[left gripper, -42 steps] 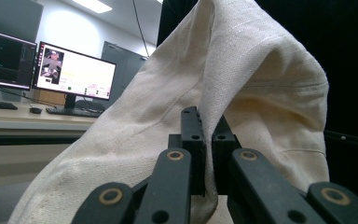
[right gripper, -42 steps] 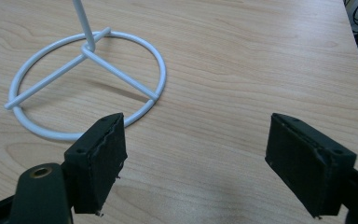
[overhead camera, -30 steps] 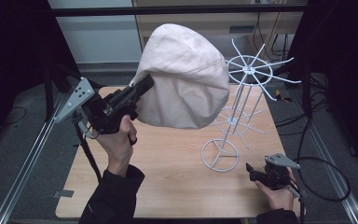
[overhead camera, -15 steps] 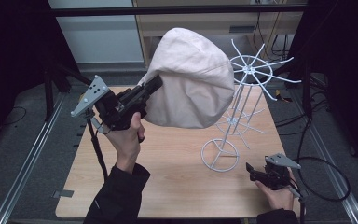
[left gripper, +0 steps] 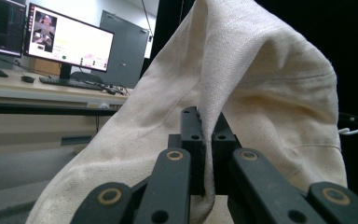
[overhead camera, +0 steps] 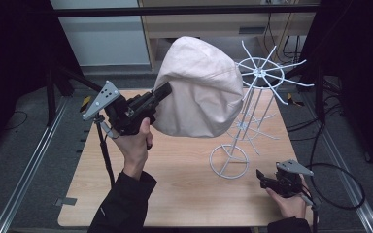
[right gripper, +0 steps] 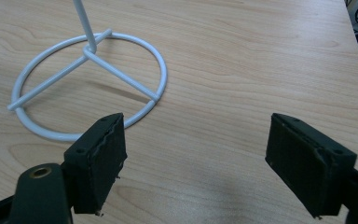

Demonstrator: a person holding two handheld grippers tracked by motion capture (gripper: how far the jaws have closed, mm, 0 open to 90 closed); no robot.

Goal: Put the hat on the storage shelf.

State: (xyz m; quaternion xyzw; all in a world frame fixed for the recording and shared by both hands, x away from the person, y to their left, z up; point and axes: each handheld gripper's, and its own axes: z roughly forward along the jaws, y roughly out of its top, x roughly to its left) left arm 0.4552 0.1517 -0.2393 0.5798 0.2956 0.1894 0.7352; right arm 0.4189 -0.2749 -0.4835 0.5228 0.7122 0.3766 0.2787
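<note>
Seen from the high view: left gripper [overhead camera: 161, 93] raised at centre left, jaws clamped on the edge of a cream cloth hat [overhead camera: 197, 90], which balloons through the upper middle of the frame and overlaps the top ring of a white wire stand [overhead camera: 252, 104]. Cannot tell from there whether cloth touches wire.

Closer in the left gripper view: left gripper [left gripper: 206, 144] pinching a fold of the hat [left gripper: 261, 88] between closed jaws, cloth draped over both sides and filling centre and right. Beyond, at upper left, a lit monitor [left gripper: 67, 44] on a desk [left gripper: 37, 95].

Right gripper [overhead camera: 263, 178] low at lower right in the high view, on the wooden table [overhead camera: 175, 184], just beside the stand's round base. In the right gripper view: right gripper [right gripper: 196, 154] with jaws spread wide, nothing between them, the stand's base ring [right gripper: 88, 84] at upper left on bare table [right gripper: 261, 56].

Compared with a second earlier: hat and left gripper shifted right and slightly lower, nearer the stand; right gripper unmoved.
</note>
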